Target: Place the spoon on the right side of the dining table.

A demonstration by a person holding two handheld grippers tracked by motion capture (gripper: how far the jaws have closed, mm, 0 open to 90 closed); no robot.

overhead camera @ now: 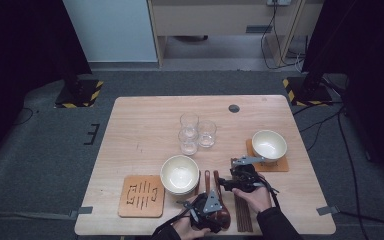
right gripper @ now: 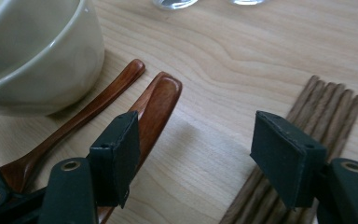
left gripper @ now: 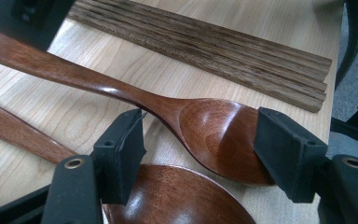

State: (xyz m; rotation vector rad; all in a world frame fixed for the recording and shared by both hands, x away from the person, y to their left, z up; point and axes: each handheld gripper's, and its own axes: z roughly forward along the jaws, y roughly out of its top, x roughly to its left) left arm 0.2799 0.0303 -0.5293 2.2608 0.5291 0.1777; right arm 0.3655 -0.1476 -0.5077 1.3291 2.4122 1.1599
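Nearest the high camera, two forearms enter from the bottom edge, each hand carrying a gripper low over the front of the wooden table [overhead camera: 140, 125].

Left hand: the left gripper [overhead camera: 219, 212] sits close to the table's front edge, angled toward the bowls of two dark wooden spoons [overhead camera: 215, 192]. In the left gripper view its jaws stand partly open on either side of the bowl of the upper spoon [left gripper: 214, 135]; one pad lies at or against the bowl's far rim, the other beside the neck, and whether they press cannot be told. The bowl of the second spoon [left gripper: 177, 198] lies just below, between the jaw bases.

Right hand: the right gripper [overhead camera: 225, 182] hovers just behind the left one, between the spoon handles and a bundle of chopsticks [overhead camera: 243, 212]. In the right gripper view its jaws are partly open with bare table between them, holding nothing; the spoon handles [right gripper: 161, 98] lie at one jaw, the chopsticks [right gripper: 326, 107] at the other.

Appearance: the spoons are glossy, reddish-brown, lying side by side with handles pointing away from the person, just right of the near cream bowl [overhead camera: 179, 174].

Count, left to right: one empty wooden coaster [overhead camera: 141, 195]; two cream bowls, the second [overhead camera: 269, 144] on another coaster [overhead camera: 280, 165]; three clear glasses [overhead camera: 196, 132]; two spoons; one chopstick bundle.
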